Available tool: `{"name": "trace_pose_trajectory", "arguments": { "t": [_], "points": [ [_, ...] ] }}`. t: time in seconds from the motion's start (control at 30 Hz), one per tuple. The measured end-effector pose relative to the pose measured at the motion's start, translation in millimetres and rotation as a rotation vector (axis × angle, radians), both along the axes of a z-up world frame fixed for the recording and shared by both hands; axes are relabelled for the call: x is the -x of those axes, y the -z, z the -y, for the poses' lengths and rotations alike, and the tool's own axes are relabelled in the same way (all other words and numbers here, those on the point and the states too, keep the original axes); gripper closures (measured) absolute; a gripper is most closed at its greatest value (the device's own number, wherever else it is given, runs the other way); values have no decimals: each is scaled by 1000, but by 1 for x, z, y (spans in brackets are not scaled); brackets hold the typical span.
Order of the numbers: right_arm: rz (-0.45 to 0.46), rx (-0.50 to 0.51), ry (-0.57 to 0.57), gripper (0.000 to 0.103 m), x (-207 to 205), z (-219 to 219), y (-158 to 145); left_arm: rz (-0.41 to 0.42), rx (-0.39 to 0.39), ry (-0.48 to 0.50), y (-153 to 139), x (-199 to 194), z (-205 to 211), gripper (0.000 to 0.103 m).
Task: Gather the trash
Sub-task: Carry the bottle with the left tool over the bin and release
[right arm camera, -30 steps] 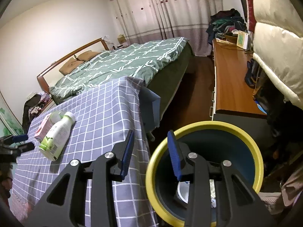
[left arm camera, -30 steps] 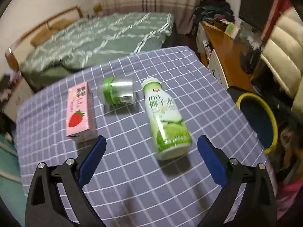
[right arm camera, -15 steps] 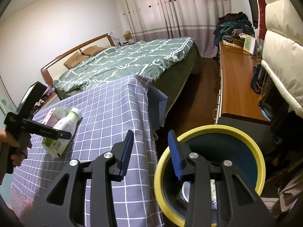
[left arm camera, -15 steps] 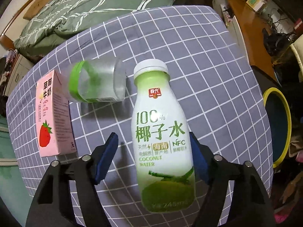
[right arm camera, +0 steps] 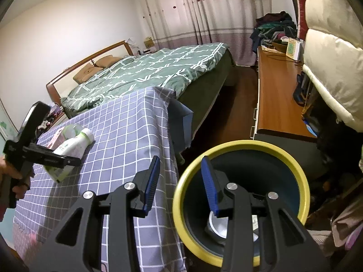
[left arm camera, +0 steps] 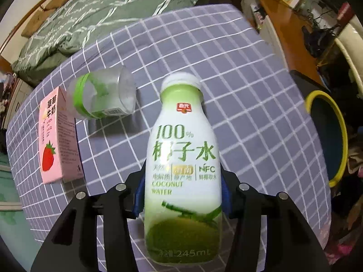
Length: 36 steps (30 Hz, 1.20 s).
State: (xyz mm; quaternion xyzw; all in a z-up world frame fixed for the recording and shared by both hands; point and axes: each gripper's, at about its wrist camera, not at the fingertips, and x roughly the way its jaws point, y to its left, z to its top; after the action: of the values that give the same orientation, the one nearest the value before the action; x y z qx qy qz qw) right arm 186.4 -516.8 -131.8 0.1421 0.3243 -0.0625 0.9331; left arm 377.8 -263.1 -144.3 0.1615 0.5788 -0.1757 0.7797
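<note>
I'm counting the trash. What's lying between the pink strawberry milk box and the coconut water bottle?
A clear plastic cup with a green band lies on its side between the pink carton and the bottle, nearer the bottle's cap end. The left wrist view shows it.

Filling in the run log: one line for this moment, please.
left claw: shut on coconut water bottle | right claw: open, empty, over bin | carton, jar: on table

A bed with a green checked quilt (right arm camera: 147,72) and wooden headboard (right arm camera: 90,61) stands at ten o'clock against a white wall (right arm camera: 56,29). Pink striped curtains (right arm camera: 204,11) hang at twelve; a long wooden desk (right arm camera: 279,95) runs at two above dark wood floor (right arm camera: 236,104).
</note>
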Motion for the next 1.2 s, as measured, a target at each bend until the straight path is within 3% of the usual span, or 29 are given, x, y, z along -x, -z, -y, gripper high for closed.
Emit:
{"name": "trace_pose_trajectory", "arguments": {
  "t": [0.27, 0.5, 0.83, 0.97, 1.03, 1.07, 1.1, 1.2],
  "points": [
    [0, 3, 31, 67, 26, 12, 2, 70, 62, 139, -37, 66, 34, 52],
    [-9, 21, 96, 67, 56, 31, 6, 68, 102, 294, -55, 112, 103, 52],
    [-31, 19, 233, 66, 105, 72, 17, 36, 122, 478, -34, 134, 233, 52],
    [-35, 16, 268, 66, 115, 83, 18, 36, 126, 504, -16, 129, 273, 52],
    [-36, 13, 279, 60, 118, 86, 19, 57, 132, 495, -11, 126, 285, 45],
    [-37, 14, 281, 59, 117, 86, 19, 72, 140, 487, -11, 125, 287, 34],
    [-38, 13, 280, 59, 117, 85, 20, 80, 152, 479, -12, 124, 286, 30],
    [-40, 8, 266, 59, 113, 81, 22, 87, 194, 464, -21, 121, 269, 29]
  ]
}}
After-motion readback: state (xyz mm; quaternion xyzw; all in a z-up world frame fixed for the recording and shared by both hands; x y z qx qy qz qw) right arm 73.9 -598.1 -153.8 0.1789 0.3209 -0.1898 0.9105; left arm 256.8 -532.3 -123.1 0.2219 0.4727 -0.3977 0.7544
